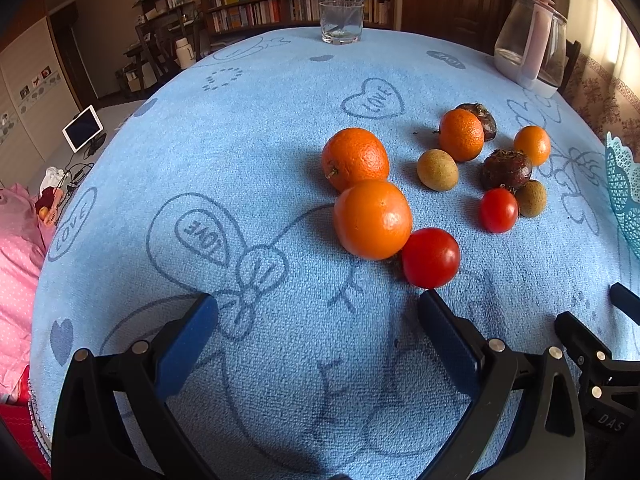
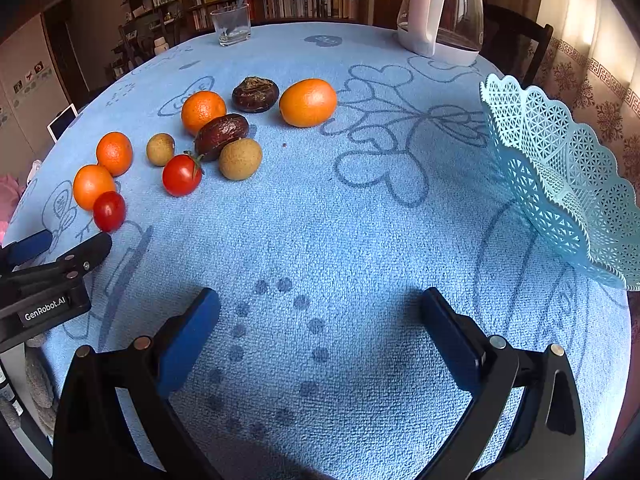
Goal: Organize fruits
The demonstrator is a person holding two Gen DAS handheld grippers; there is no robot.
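Left wrist view: the left gripper [image 1: 318, 300] hovers low over a blue cloth [image 1: 240, 152], its jaws spread wide and holding nothing. Its right fingertip [image 1: 430, 300] lies just beside a tomato [image 1: 431, 258]; whether they touch cannot be told. This tomato touches an orange [image 1: 373, 219], behind which a second orange [image 1: 355, 159] sits in contact. Further right lies a looser cluster: a brown-green fruit [image 1: 437, 170], a third orange [image 1: 461, 135] with a dark fruit [image 1: 482, 118] behind it, a small orange [image 1: 532, 145], a second dark fruit [image 1: 506, 169], a small tomato [image 1: 498, 210] and another brown-green fruit [image 1: 531, 198]. A glass [image 1: 341, 22] holding a spoon and a jug [image 1: 532, 44] stand at the far edge.

Right wrist view: the right gripper [image 2: 320, 300] is likewise wide open and empty, over bare cloth well apart from the fruit. A pale blue lattice basket [image 2: 568, 176] stands on the right, empty as far as can be seen, with all the fruit on the cloth to its left. The left gripper enters at the left edge, near the tomato.
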